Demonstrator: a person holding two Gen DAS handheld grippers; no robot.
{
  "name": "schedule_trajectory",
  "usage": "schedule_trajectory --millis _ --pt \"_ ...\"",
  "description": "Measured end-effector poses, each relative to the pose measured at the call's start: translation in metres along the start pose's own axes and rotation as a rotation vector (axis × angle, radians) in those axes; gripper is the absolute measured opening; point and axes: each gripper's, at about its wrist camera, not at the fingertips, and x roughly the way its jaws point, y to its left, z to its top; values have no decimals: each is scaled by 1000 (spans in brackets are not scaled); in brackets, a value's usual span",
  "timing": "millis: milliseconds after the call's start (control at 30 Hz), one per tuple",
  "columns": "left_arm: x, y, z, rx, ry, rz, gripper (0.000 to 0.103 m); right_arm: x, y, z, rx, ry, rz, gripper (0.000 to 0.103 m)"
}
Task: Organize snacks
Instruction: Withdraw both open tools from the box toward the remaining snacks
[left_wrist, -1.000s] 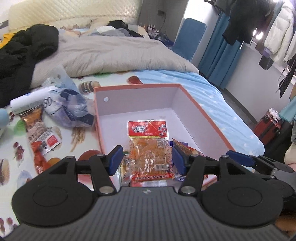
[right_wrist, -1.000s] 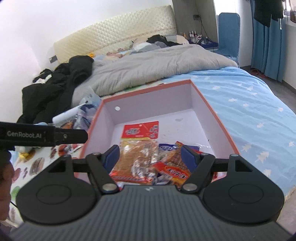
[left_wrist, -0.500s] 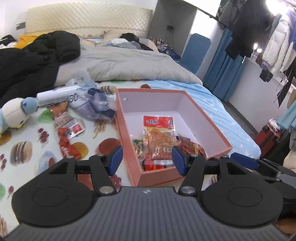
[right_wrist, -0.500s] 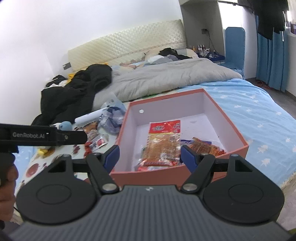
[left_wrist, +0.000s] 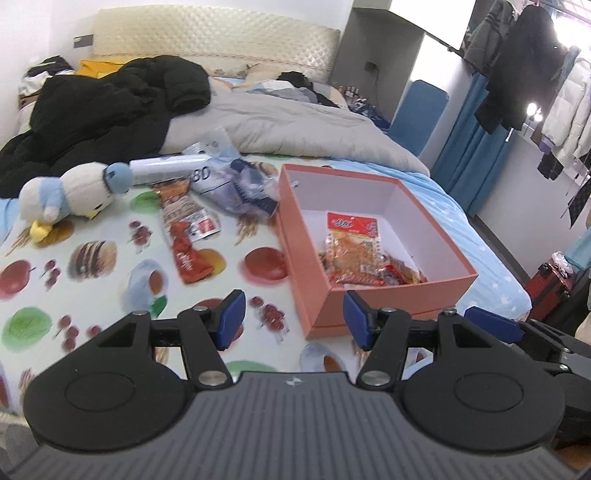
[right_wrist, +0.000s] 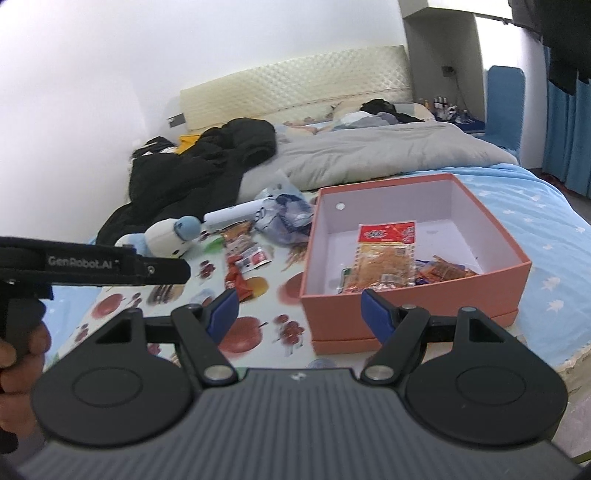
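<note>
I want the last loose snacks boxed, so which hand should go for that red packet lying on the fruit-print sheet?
Probably the left. The red packet lies left of the orange box, on the left tongs' side. Both tongs are open and empty, but the right tongs sit nearer the box, farther from it.

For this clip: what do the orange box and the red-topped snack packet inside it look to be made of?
The orange square open box looks like matte paperboard: flat stiff walls, thin crisp edges, plain white lining, a small punched hole in the far wall. The red-topped clear snack packet looks like glossy plastic film: it glints, and the orange contents show through below the printed header.
</note>
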Motion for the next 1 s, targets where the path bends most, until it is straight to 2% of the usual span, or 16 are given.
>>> schedule_trajectory --millis 200,433,600,833,1000 --pt "-13 17 -18 -40 5 29 64 -4 16 -14 -45 15 25 74" --pt "-9 38 -32 -90 29 42 64 0 28 -24 -54 26 81 74" --pt "2 49 -24 -82 34 51 64 14 29 -27 -30 47 103 74" --pt "25 83 -10 -109 25 69 64 34 37 -23 -37 54 89 74" --pt "55 115 -3 -135 29 98 64 61 54 -21 -45 62 146 74"
